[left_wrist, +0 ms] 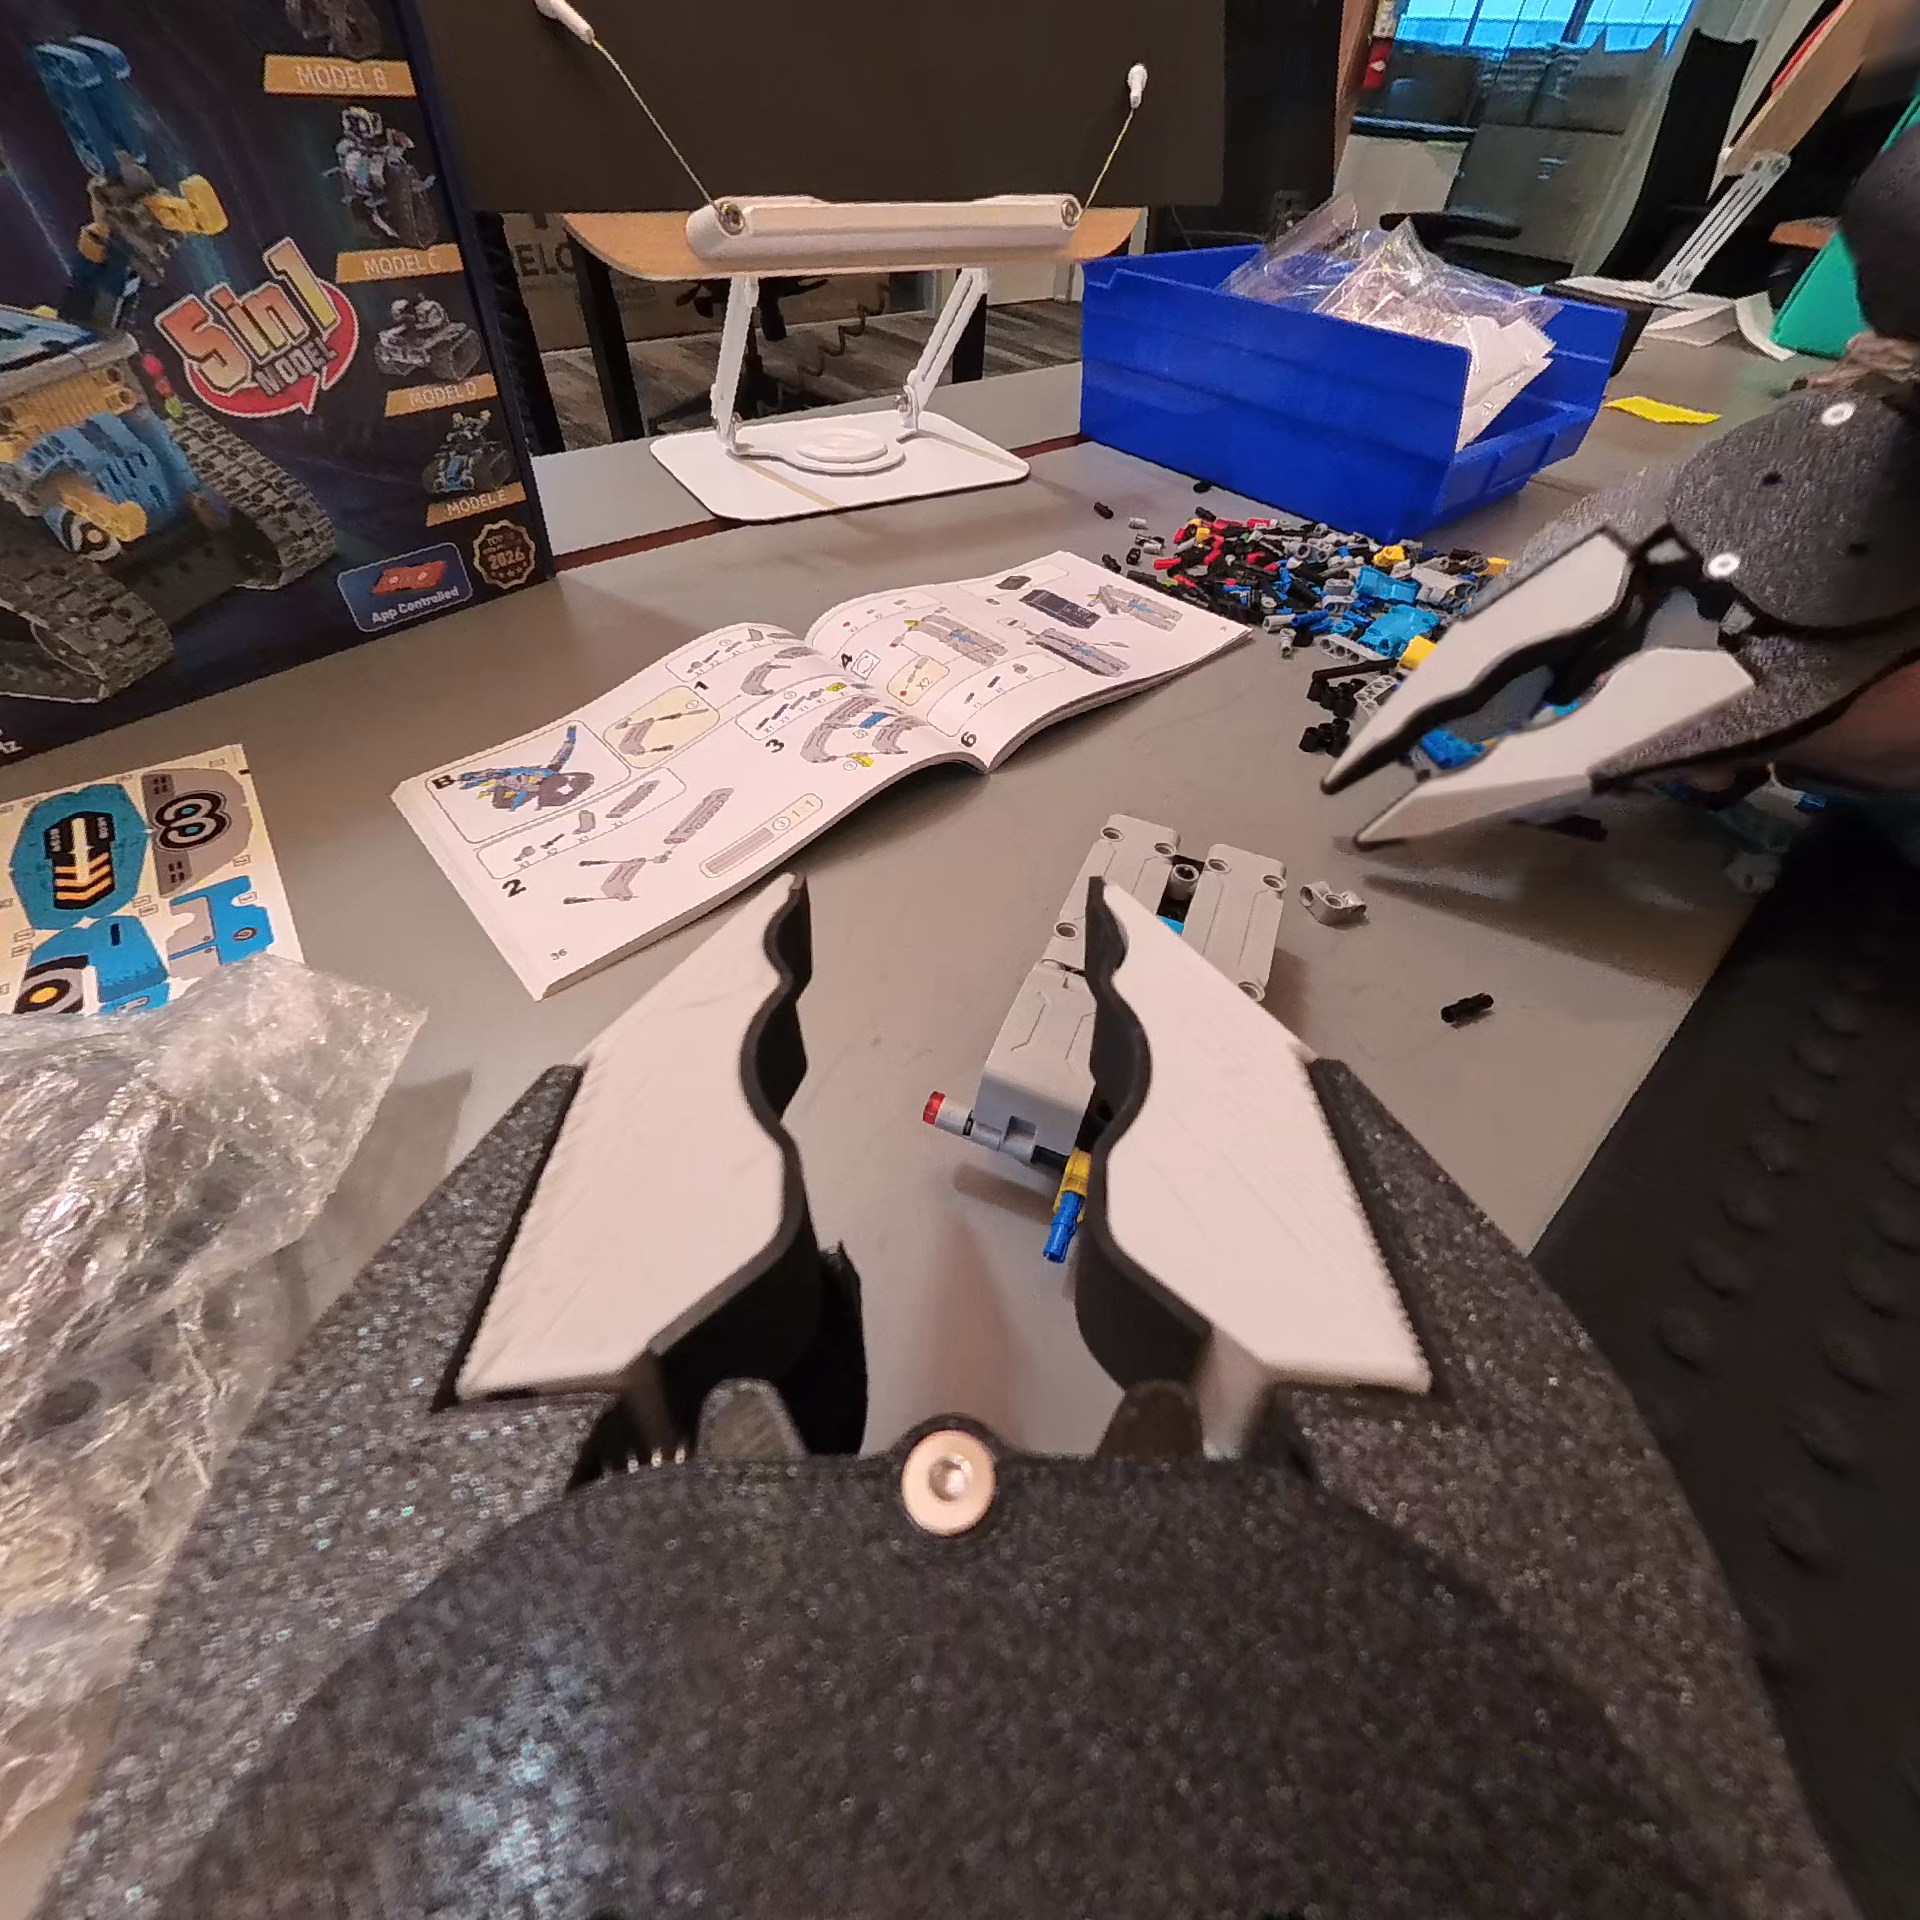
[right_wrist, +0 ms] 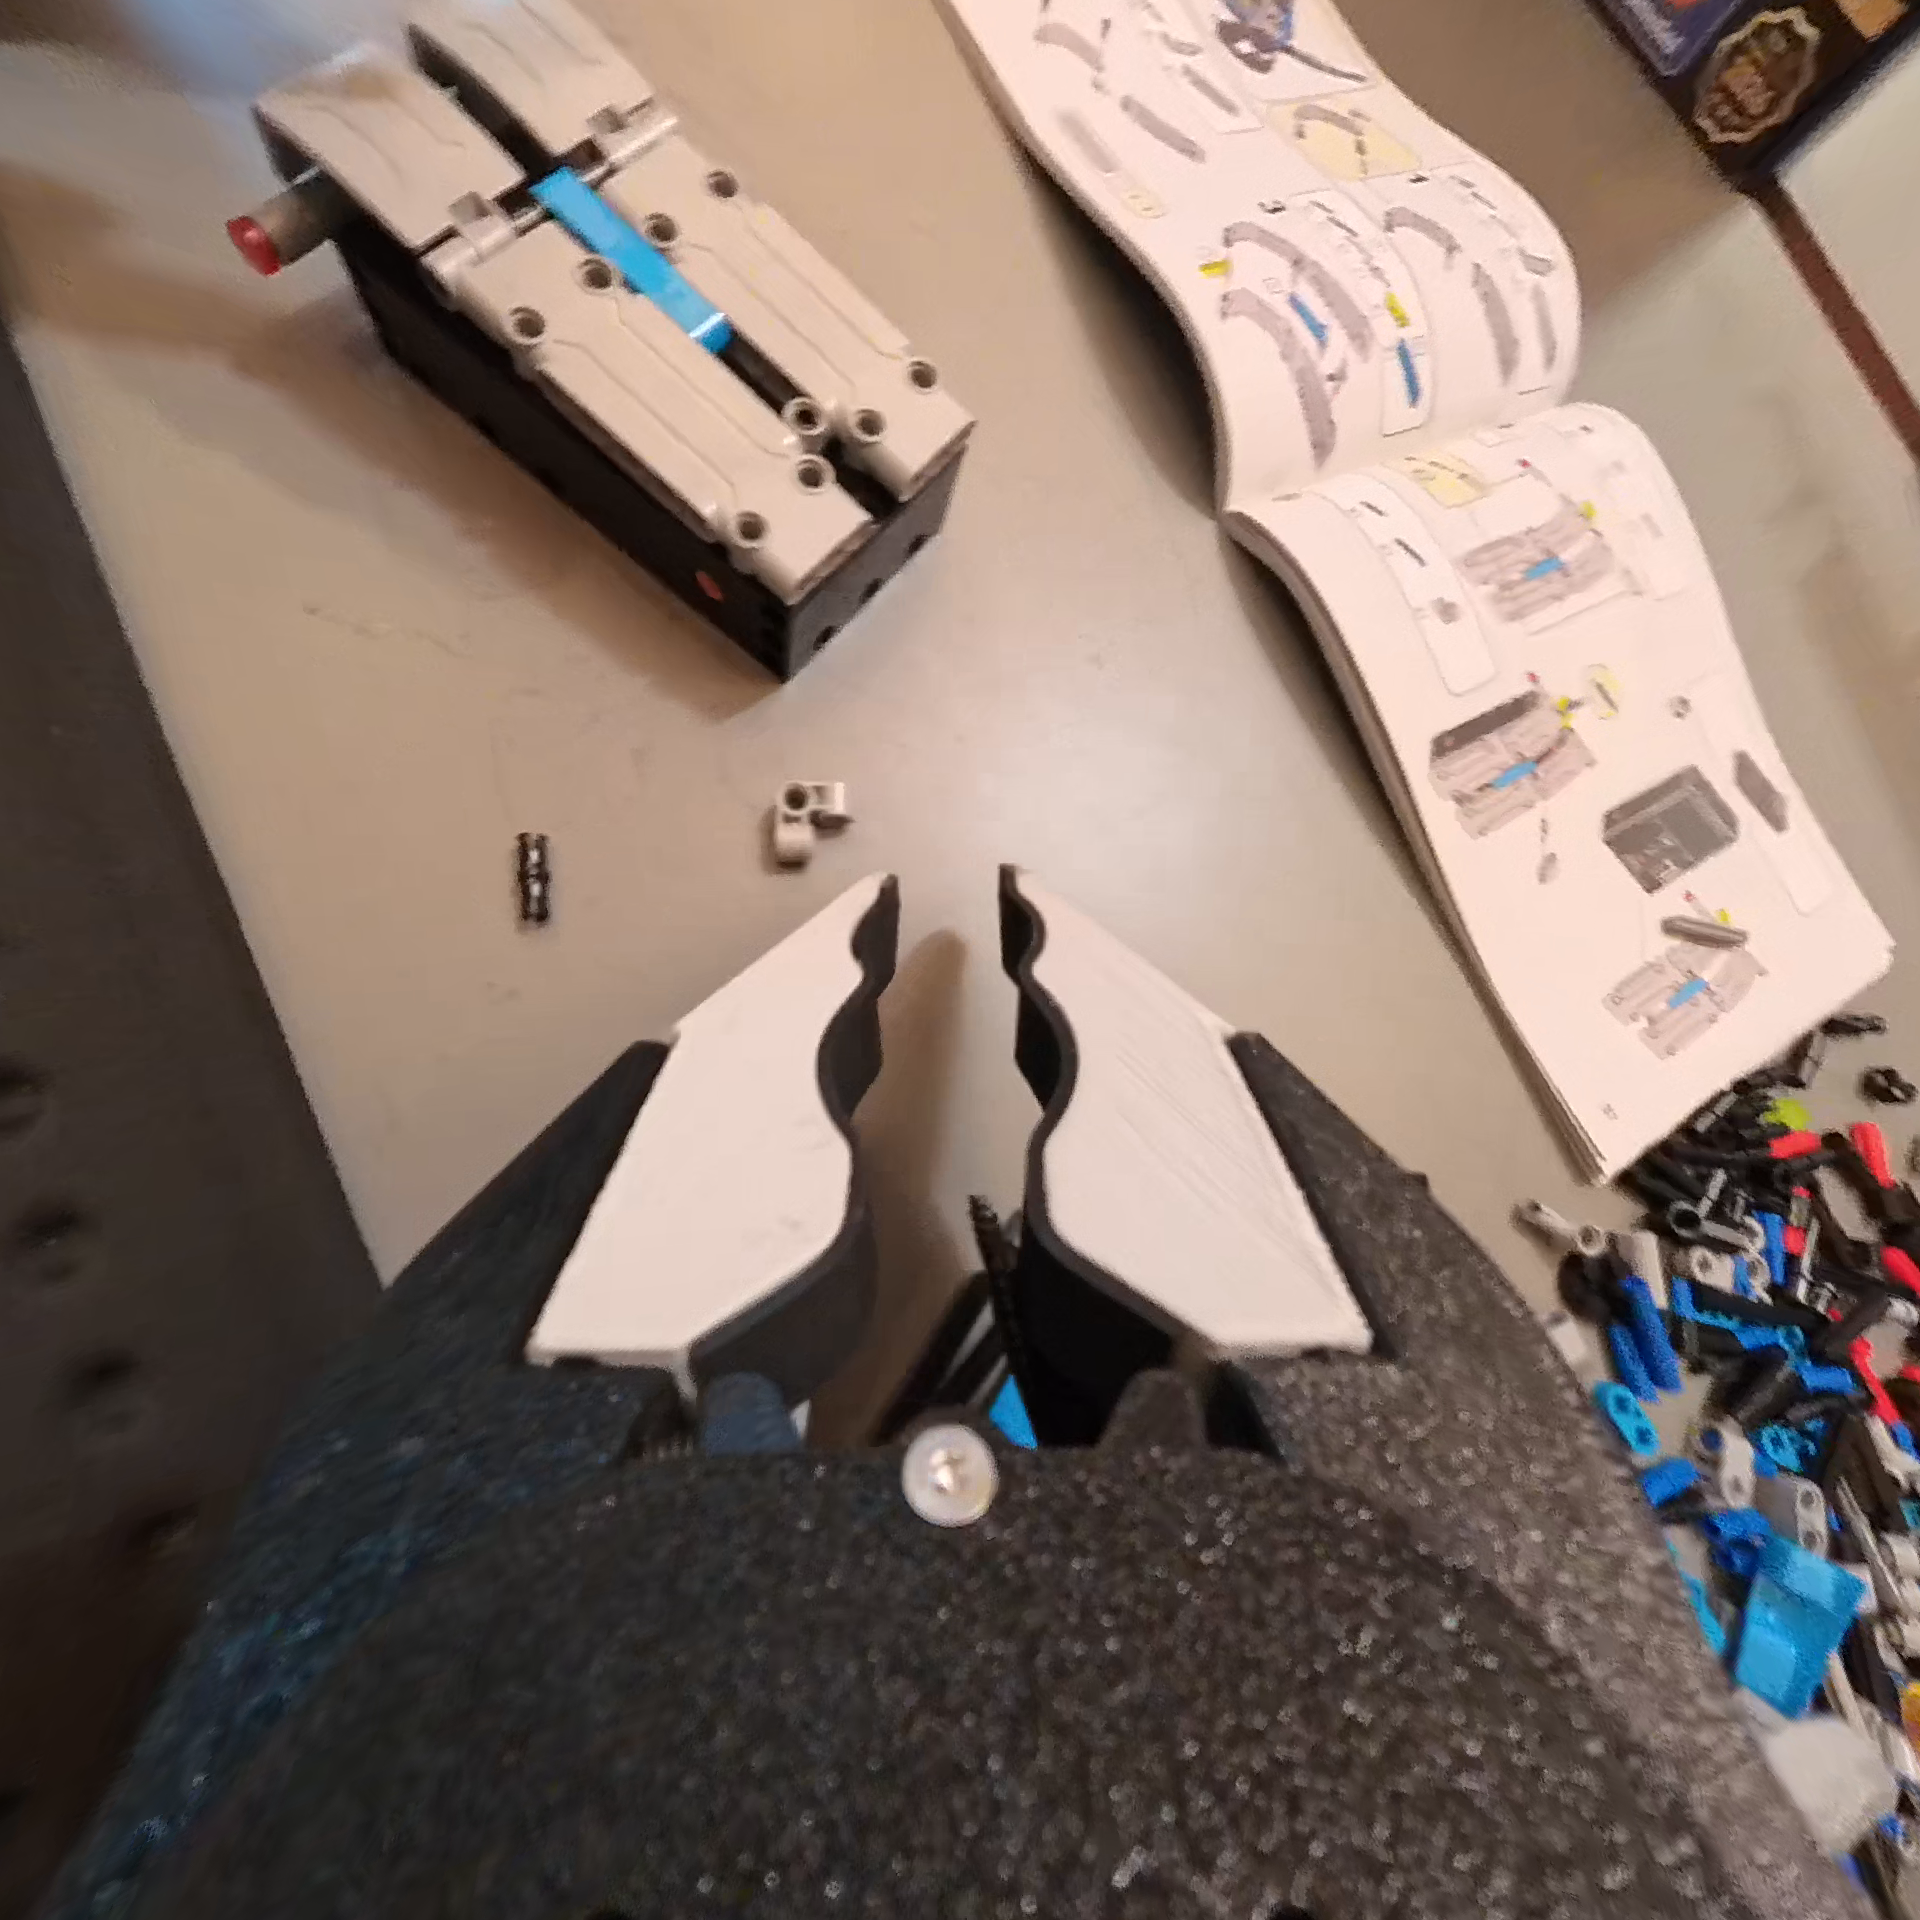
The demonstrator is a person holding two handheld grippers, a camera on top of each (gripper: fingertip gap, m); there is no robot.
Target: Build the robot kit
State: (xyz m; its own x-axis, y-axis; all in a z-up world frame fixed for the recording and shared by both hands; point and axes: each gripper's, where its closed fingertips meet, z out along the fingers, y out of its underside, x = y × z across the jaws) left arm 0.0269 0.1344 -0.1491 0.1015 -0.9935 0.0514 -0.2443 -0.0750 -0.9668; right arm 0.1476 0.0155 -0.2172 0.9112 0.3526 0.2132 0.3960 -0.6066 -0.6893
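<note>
While the left wrist view takes in the far side of the grey table (left_wrist: 914, 1039), with a printed toy box (left_wrist: 239, 343), a white folding stand (left_wrist: 852, 343), a blue bin (left_wrist: 1330, 395) of clear bags, a sticker sheet (left_wrist: 135, 883) and crumpled bubble wrap (left_wrist: 156, 1195), the right wrist view looks steeply down and shows only the tabletop close by. The left gripper (left_wrist: 945, 904) is spread wide and empty; the grey-and-black brick assembly (left_wrist: 1132, 997) lies just beside and partly behind its right finger, whether touching I cannot tell. The right gripper (right_wrist: 945, 883) stands slightly parted, gripping nothing, its tips just short of a small grey connector (right_wrist: 805, 821), with a black pin (right_wrist: 533, 878) near on the left. The open instruction booklet (right_wrist: 1455, 582) lies to its right, beside the pile of loose pieces (right_wrist: 1787, 1351).
</note>
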